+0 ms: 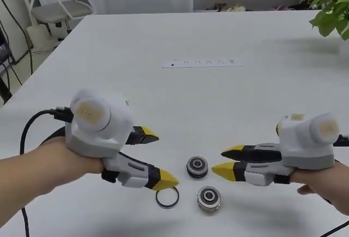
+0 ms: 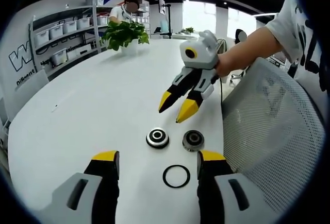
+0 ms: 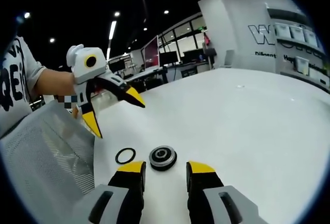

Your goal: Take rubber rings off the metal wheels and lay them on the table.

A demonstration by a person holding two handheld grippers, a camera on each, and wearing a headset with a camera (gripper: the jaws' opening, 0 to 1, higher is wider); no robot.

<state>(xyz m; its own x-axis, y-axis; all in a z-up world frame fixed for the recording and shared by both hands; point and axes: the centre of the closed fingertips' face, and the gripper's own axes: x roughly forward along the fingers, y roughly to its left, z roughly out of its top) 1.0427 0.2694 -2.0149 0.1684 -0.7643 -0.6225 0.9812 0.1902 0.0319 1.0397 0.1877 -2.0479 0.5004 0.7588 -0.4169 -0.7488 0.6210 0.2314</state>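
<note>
Now on the bench (image 1: 229,101): two metal wheels and one loose rubber ring, grouped near the front edge between the two tools
Left hand (image 1: 76,163): comes in from the lower left with the forearm about level, wrapped round the grip behind the tool body
Left tool (image 1: 167,158): points right and slightly down, jaws spread wide and released, nothing between them; the lower yellow tip hangs just above the ring
Right hand (image 1: 322,185): comes in from the lower right, low over the bench, closed round the grip
Right tool (image 1: 217,161): points left, roughly level, jaws parted by a narrower gap and gripping nothing; its tips sit just right of the far wheel
Rubber ring (image 2: 164,176): lies flat on the bench, off any wheel, in line with the gap of the left tool's jaws in the left gripper view
Far wheel (image 1: 197,166): flat on the bench, between the two tools' tips
Near wheel (image 1: 209,199): flat, just right of the ring, closer to the person
Rings on the wheels: cannot tell
</note>
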